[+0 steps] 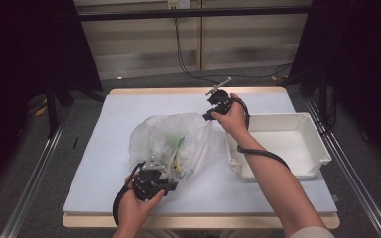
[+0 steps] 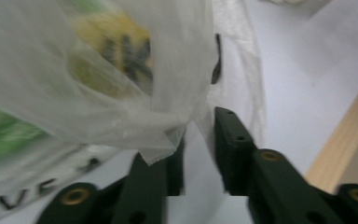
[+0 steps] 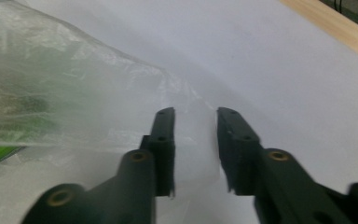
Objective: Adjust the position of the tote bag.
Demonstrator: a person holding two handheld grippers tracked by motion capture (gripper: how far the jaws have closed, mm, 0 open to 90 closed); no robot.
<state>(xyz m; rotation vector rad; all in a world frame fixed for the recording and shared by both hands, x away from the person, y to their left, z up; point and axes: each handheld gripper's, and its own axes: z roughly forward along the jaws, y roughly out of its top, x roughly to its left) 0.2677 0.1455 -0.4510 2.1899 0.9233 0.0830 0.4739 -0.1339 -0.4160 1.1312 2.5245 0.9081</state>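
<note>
Best to work the clear plastic bag (image 1: 178,141) slowly here, lying as it does in the middle of the white mat (image 1: 104,163), just left of the white bin (image 1: 317,144) and near the front edge. Left gripper (image 1: 166,190) at the bag's near corner, jaws parted in the left gripper view, a fold of film (image 2: 161,144) draped over the left jaw and nothing pinched between them; worth sliding that loose fold fully into the gap before closing. Right gripper (image 1: 209,115) at the bag's far top corner, jaws likewise apart, thin film (image 3: 193,140) lying in the gap but not clamped; better to close on a gathered bunch than a single layer, which would likely slip or tear. Then lift both corners evenly so the green and yellow packets (image 1: 177,148) inside stay put. Counted: one bag, one bin, two grippers; packets inside too blurred through the film to number
</note>
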